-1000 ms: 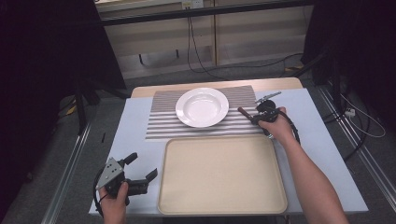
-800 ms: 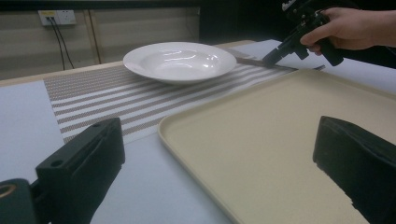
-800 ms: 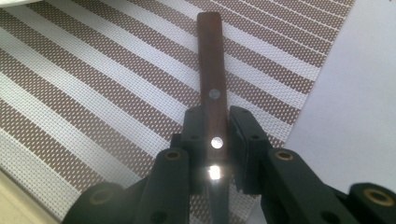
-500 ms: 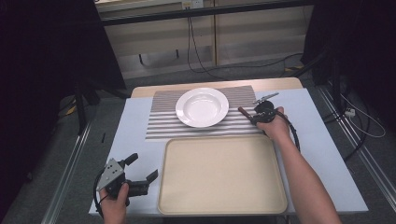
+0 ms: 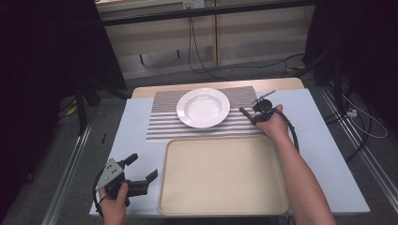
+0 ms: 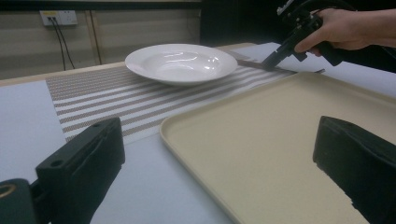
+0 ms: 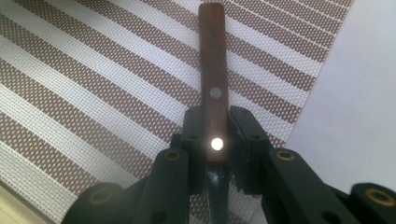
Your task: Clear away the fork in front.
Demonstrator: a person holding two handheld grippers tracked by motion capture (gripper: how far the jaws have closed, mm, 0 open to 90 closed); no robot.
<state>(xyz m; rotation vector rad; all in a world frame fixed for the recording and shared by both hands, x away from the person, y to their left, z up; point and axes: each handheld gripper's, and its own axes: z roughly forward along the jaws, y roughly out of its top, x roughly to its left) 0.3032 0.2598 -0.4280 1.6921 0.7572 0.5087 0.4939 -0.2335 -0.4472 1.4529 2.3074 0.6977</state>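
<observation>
Seen from the high view, the right gripper [image 5: 254,115] sits at the right edge of the brown-and-white striped woven placemat [image 5: 164,123], just beside the round white ceramic plate [image 5: 202,107], with its jaws closed on a wooden-handled table knife [image 5: 244,111]. At the table's near left corner the left gripper [image 5: 141,174] rests beside the empty beige plastic tray [image 5: 223,175], its jaws standing wide apart with nothing between them. From the left gripper view, both black jaws frame the tray's near corner, gripping nothing, while the far hand holds its gripper tip down on the mat. Along the right gripper view, the two pads [image 7: 196,140] clamp the knife's riveted brown handle near the blade end, the handle lying on the striped mat.
</observation>
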